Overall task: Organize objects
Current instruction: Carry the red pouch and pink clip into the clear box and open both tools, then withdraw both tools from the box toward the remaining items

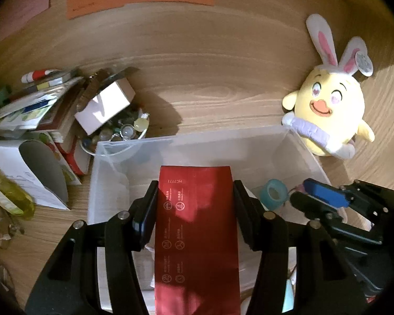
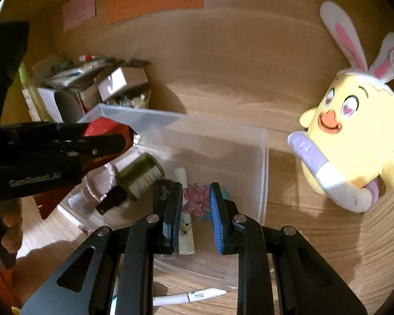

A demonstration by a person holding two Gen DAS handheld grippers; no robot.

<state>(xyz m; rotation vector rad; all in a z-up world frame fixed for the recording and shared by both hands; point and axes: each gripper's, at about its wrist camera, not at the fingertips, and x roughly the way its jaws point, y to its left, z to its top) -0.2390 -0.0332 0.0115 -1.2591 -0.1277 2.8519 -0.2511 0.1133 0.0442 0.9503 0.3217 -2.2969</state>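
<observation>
Red glossy pack [image 1: 197, 225] w/ white symbols clamped in left tool [image 1: 194, 204]; right tool [image 2: 195, 210] part-open, gripping nothing.

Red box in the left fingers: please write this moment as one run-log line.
left gripper: shut on red box | over clear bin | right gripper: open, above bin

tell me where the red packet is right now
The red packet is held between the left gripper fingers, above the clear bin, centre of the left wrist view.
</observation>
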